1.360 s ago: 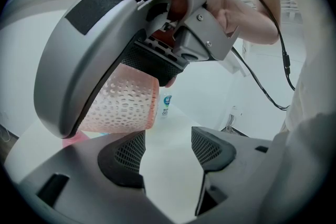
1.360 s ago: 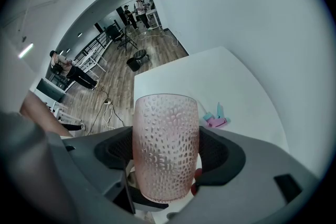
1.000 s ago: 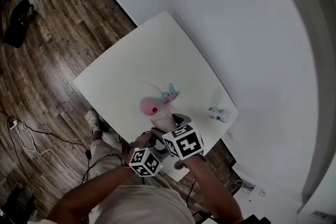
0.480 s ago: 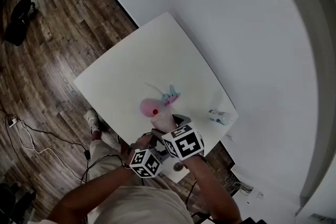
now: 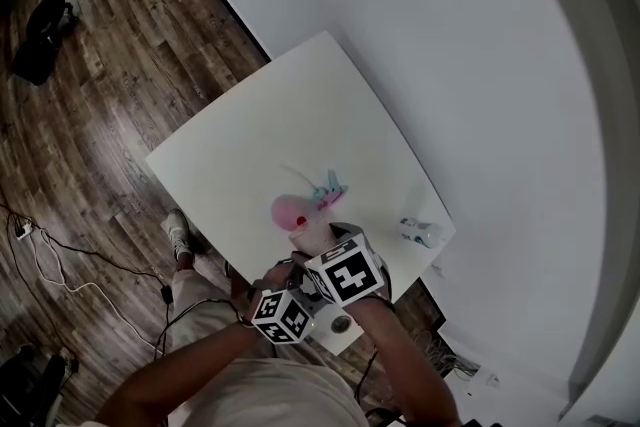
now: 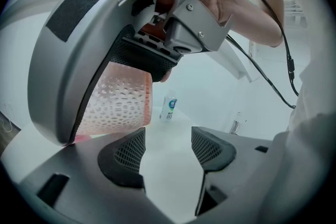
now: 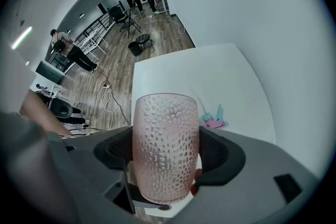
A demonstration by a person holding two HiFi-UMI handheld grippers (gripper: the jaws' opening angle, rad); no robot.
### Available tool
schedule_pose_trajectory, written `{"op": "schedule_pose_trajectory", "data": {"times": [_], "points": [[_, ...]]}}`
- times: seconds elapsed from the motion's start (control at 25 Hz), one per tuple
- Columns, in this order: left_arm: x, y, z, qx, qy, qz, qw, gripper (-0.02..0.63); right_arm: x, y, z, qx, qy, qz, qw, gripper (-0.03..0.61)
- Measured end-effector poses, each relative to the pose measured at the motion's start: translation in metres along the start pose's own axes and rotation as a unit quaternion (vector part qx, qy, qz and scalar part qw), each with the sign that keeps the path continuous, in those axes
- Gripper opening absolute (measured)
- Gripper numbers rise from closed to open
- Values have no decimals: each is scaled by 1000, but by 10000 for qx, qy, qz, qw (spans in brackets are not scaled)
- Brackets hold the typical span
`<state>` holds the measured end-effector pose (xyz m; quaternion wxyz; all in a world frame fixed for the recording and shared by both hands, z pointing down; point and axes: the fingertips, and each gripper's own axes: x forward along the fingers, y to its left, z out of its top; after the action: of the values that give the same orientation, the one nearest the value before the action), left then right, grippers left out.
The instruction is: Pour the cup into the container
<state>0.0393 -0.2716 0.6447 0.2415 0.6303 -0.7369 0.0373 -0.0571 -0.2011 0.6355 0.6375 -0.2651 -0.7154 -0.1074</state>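
my right gripper [image 7: 166, 150] is clamped on a pink dimpled cup [image 7: 165, 123], one pad on each side. the cup lies lengthwise along the jaws and points steeply down at the white bench [image 5: 255, 140]. in the head view the cup hangs over the near edge of a pink container [image 5: 290, 208], close to the bench's front edge. my left gripper [image 6: 168, 152] hangs just beside the cup, jaws spread apart with only bare bench between them. a small blue and pink object [image 5: 329, 185] lies just past the container. a small bottle [image 5: 419, 232] stands well apart, near the bench's right corner.
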Motion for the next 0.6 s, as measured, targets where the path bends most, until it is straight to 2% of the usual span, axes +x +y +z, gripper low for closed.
{"op": "schedule_pose_trajectory", "data": {"times": [0.36,0.6], "points": [[-2,1,4,-52,-64,8,10000,287,1,1,3,-65,328,-4,9994,365],[-5,3,-3,59,60,4,10000,287,2,5,5,-117,138,122,9998,365]]}}
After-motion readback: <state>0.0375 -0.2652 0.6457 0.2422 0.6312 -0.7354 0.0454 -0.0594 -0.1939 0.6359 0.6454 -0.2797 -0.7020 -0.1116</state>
